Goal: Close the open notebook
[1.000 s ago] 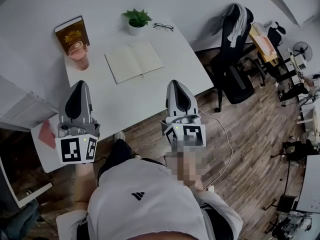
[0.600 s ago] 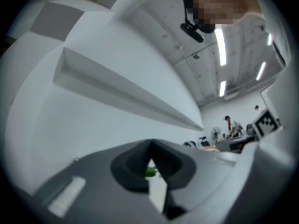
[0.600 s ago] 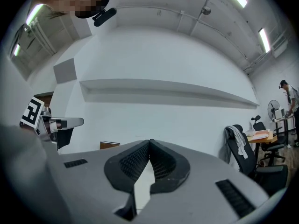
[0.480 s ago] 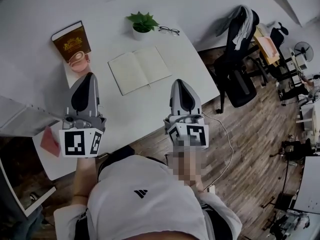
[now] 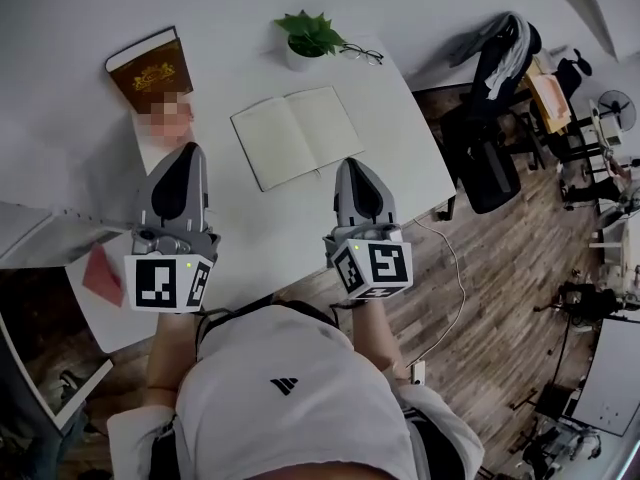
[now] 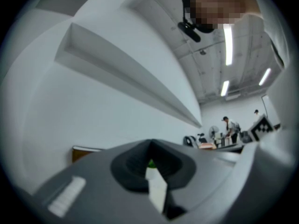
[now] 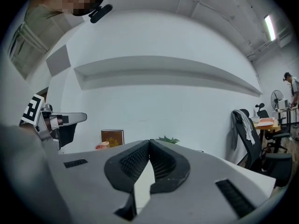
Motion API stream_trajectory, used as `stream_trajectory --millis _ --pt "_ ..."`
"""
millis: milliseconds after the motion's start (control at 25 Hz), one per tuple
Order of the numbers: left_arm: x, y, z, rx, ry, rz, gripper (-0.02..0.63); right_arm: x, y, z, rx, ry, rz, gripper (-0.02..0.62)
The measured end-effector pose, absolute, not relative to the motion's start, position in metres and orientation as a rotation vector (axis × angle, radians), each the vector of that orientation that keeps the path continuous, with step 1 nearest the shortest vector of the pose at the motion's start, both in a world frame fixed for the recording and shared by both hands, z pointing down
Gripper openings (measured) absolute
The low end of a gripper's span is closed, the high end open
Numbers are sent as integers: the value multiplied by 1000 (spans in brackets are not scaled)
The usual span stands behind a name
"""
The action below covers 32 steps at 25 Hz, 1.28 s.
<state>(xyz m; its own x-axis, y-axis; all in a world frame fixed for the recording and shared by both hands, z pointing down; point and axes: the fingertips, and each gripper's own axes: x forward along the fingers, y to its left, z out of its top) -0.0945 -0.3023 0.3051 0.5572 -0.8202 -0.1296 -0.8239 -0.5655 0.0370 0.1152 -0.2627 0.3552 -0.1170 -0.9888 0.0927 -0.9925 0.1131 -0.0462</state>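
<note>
The open notebook lies flat with blank cream pages up, in the middle of the white table. My right gripper is shut and empty, its tip just at the notebook's near right corner; I cannot tell if it touches. My left gripper is also shut and empty, over the table to the left of the notebook and apart from it. In the right gripper view the shut jaws point level across the table, and the notebook is hidden below them. The left gripper view shows shut jaws facing the white wall.
A brown book leans on the wall at the back left, with a pink cup before it. A potted plant and glasses sit at the back. A black office chair stands right of the table.
Both grippers have moved forward over the table toward the notebook and a little lower. The right one has come up to the notebook's near edge. Both stayed shut.
</note>
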Motion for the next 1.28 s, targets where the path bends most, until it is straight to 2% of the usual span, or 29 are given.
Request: stream_trajectory --millis 800,1280 --pt "-106 -323 357 -2880 1459 153 9 36 -285 508 1542 -2199 435 3" --pt "-126 -317 358 -2798 1610 117 9 18 -298 585 1227 -2127 476 99"
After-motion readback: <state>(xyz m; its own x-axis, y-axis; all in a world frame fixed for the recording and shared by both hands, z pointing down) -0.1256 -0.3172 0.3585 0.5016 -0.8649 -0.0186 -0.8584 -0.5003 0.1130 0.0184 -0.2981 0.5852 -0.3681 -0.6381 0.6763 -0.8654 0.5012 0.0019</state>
